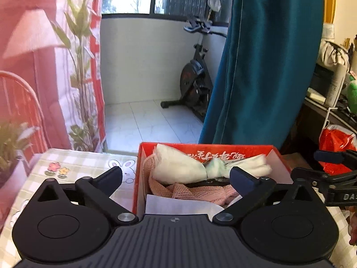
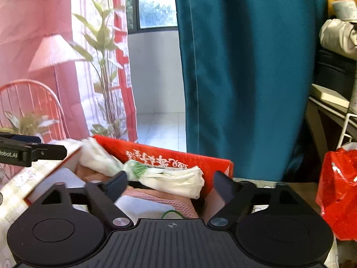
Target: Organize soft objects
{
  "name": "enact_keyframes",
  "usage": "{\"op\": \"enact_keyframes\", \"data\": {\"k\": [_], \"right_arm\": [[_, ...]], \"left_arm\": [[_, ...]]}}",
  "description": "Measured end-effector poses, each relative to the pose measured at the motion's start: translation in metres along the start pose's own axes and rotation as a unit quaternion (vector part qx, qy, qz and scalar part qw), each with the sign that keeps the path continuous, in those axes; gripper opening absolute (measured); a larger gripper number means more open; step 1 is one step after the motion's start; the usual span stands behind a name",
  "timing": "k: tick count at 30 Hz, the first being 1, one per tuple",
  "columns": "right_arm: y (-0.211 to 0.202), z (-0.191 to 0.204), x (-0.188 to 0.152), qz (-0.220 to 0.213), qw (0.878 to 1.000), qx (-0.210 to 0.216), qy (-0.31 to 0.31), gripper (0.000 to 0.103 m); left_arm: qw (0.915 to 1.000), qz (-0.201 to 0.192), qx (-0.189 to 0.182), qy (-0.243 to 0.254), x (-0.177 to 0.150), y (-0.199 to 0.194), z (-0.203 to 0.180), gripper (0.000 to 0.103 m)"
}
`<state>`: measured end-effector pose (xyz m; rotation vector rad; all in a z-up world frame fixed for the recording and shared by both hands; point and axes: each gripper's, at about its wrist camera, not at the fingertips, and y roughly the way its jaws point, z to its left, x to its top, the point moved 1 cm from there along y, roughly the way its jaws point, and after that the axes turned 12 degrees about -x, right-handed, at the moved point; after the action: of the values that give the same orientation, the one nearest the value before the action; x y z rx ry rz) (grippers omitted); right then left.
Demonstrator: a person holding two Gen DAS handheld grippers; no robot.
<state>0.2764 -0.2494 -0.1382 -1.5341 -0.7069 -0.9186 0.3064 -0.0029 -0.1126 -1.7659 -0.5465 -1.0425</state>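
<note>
The left tool [image 1: 176, 176] is seen with its jaws spread wide and nothing pressed between them; the right tool [image 2: 171, 182] is likewise held apart and grips nothing. Just ahead of both tools a red box [image 1: 225, 150] is set on a checked desk [image 1: 67, 163], its far wall printed with white characters. Inside it, a white cloth [image 1: 178, 167], knotted at the middle where a green print shows, is laid across a pink knit [image 1: 189, 192]; white paper [image 1: 178, 203] is seen at the near side of the box. The cloth lies between and just past the fingertips of each tool, untouched. In the right view a thin green loop [image 2: 173, 213] is glimpsed by the tool's body; what it belongs to cannot be told. To the right of the right tool a red bag [image 2: 339, 192] is cut off by the frame edge. The right tool's tip intrudes at the right edge of the left view, and the left tool's at the left edge of the right view. Farther off, a teal curtain [image 1: 256, 67] hides much of the room, a pink printed curtain [image 1: 33, 55] hangs left, and an exercise bike [image 1: 196, 78] stands beyond. The shelf clutter at far right is hard to make out.
</note>
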Motion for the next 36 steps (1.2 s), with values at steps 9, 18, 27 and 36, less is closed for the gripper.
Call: {"op": "enact_keyframes", "data": {"k": [9, 18, 27, 36], "right_arm": [[-0.073, -0.009, 0.009, -0.035, 0.999, 0.005, 0.036, 0.103], [-0.16, -0.005, 0.015, -0.061, 0.996, -0.024, 0.053, 0.103], [-0.24, 0.011, 0.005, -0.092, 0.995, -0.035, 0.029, 0.103], [-0.289, 0.012, 0.0, -0.096, 0.994, -0.008, 0.055, 0.103]], "left_arm": [[0.9977, -0.037, 0.051, 0.025, 0.001, -0.071, -0.032, 0.103], [0.9949, -0.073, 0.058, 0.038, 0.0, -0.149, -0.066, 0.103], [0.9895, -0.103, 0.076, 0.067, -0.01, -0.212, -0.112, 0.103], [0.9858, -0.126, 0.088, 0.067, -0.025, -0.251, -0.135, 0.103]]}}
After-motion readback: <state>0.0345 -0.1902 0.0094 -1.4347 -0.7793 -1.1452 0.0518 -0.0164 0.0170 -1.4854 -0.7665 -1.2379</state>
